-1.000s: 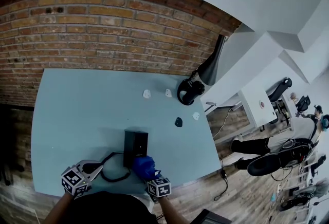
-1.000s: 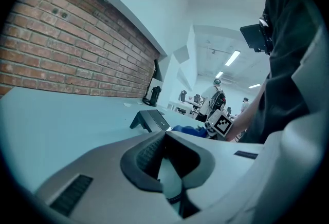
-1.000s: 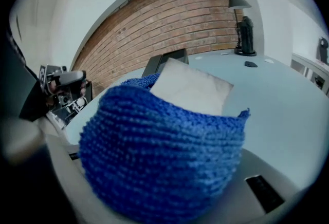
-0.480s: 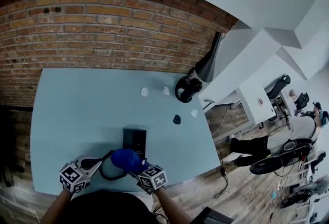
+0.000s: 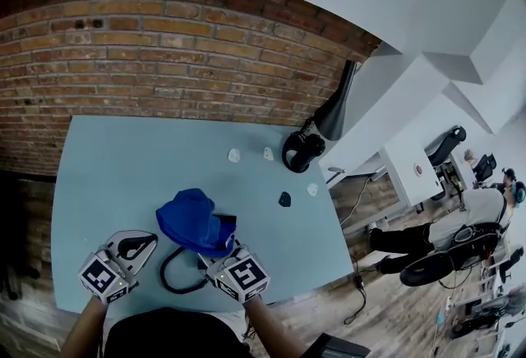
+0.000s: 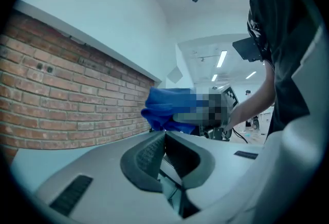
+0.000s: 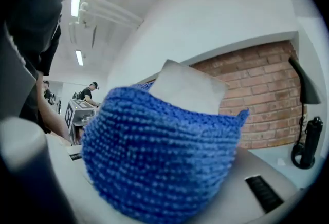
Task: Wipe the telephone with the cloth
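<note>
At 7 o'clock in the head view, find the left hand-held gripper [image 5: 141,245], clenched tip to tip with nothing seen between; just to its right, see a looped black cord [image 5: 164,281] lying on the tabletop [image 5: 107,167], probably springy and apt to snag; toward 6 o'clock, note the blue cloth [image 5: 191,221]: knitted, soft, light and floppy, likely grippy rather than slick, best pinched by a bunched fold; under its right edge, spot the black telephone [image 5: 228,225], mostly covered; judged rigid yet light enough to skid under a wipe, so steady by the body, not the cord; at 5 o'clock, see the right hand-held gripper [image 5: 219,254] clamped on the cloth; tabletop pale blue, smooth, with small bits [image 5: 234,155] toward 1 o'clock; beyond, a brick wall [image 5: 164,52] at 12; at 2 o'clock a black lamp [image 5: 333,110]; open office at 3.
</note>
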A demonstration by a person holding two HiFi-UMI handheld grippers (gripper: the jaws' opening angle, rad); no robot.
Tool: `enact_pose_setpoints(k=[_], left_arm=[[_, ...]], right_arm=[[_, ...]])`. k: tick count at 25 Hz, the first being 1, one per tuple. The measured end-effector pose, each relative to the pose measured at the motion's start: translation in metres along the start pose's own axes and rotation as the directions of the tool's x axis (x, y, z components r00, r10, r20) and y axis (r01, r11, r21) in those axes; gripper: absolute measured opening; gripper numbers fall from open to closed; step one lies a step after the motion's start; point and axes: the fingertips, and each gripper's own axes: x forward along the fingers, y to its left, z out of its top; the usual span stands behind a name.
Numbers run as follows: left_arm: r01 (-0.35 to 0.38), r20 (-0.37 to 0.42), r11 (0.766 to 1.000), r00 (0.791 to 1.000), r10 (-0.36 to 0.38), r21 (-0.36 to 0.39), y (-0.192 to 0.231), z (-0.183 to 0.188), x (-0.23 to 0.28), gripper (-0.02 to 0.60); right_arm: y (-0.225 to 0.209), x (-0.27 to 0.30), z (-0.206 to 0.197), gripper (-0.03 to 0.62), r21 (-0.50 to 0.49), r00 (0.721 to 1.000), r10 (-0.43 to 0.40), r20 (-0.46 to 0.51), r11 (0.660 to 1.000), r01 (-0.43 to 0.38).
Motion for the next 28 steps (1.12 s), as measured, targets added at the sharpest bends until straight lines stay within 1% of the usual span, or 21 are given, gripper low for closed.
enact_pose_setpoints(k=[3, 6, 8, 10, 12, 15, 19, 22, 26, 28], left_arm=[[-0.016, 0.026, 0.999, 1.0, 0.015, 0.032, 0.0, 0.009, -0.002, 0.021], [-0.024, 0.003, 0.999, 1.0, 0.024, 0.041, -0.007, -0.005, -0.005, 0.021], [-0.022, -0.021, 1.0, 1.0, 0.023, 0.019, -0.011, -0.019, -0.008, 0.021], [-0.02, -0.042, 1.0, 0.999, 0.02, -0.011, -0.014, -0.034, -0.01, 0.021], [-0.02, -0.065, 0.999, 0.998, 0.018, -0.038, -0.015, -0.047, -0.011, 0.021], [-0.019, -0.098, 0.998, 0.995, 0.013, -0.066, -0.018, -0.061, -0.011, 0.021], [-0.015, -0.113, 0.997, 0.994, 0.006, -0.079, -0.018, -0.068, -0.011, 0.021], [-0.014, -0.116, 0.996, 0.993, 0.004, -0.087, -0.019, -0.07, -0.011, 0.021], [-0.008, -0.123, 0.995, 0.992, -0.005, -0.102, -0.022, -0.075, -0.011, 0.021], [-0.007, -0.124, 0.994, 0.992, -0.006, -0.105, -0.022, -0.078, -0.011, 0.021]], right_arm=[[0.013, 0.001, 0.019, 0.124, -0.04, 0.998, -0.003, 0.056, 0.999, 0.005], [0.024, -0.001, 0.008, 0.122, -0.044, 0.998, -0.003, 0.059, 0.999, 0.006], [0.028, -0.004, -0.011, 0.117, -0.032, 1.0, -0.003, 0.02, 0.999, 0.004], [0.032, -0.005, -0.03, 0.115, 0.002, 1.0, -0.001, -0.03, 1.0, 0.001], [0.039, -0.004, -0.041, 0.112, 0.049, 0.999, 0.014, -0.033, 0.999, -0.012], [0.046, -0.006, -0.056, 0.112, 0.087, 0.998, 0.026, -0.049, 0.996, -0.022], [0.047, -0.008, -0.066, 0.112, 0.114, 0.998, 0.018, -0.061, 0.993, -0.011], [0.045, -0.008, -0.07, 0.112, 0.095, 0.998, 0.026, -0.062, 0.995, -0.02], [0.046, -0.009, -0.074, 0.112, 0.114, 0.997, 0.024, -0.071, 0.993, -0.016], [0.046, -0.009, -0.077, 0.112, 0.106, 0.997, 0.027, -0.074, 0.994, -0.019]])
